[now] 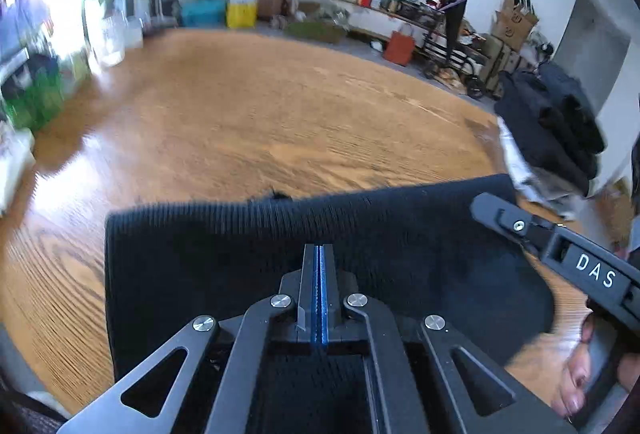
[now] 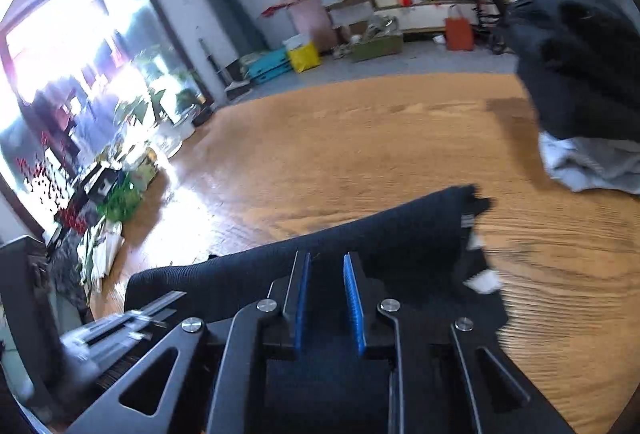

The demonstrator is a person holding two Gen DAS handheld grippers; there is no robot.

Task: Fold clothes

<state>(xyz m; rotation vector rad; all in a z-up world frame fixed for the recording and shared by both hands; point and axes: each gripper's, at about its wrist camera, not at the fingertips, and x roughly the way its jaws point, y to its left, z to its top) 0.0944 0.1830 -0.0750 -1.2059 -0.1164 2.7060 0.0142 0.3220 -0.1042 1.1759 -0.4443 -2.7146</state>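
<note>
Black ribbed knit, that's what we're working with: a dark garment [image 1: 320, 234] lying flat on the wooden tabletop [image 1: 240, 121], its far edge straight across the left wrist view. Our left gripper [image 1: 319, 258] sits over the middle of it with the blue pads pressed together; we can't see any cloth pinched between them, so we take it as closed on nothing. Our right gripper [image 2: 328, 274] hangs over the garment's near side, jaws a little apart with a clear gap, and no fabric is caught in it as far as we can tell. At the right corner a white label [image 2: 482, 280] pokes out. Off to the right, well apart, a pile [image 2: 580, 65] of dark clothes sits on something pale.

Now the risks, as we judge them. With the left closed and empty, a pull would move nothing, and the fold would go lopsided if only the right takes hold. The knit looks soft and stretchy, so a shallow pinch could slip, or grab just the top layer. Both views are blurred, so a hasty grab could land off the edge
</note>
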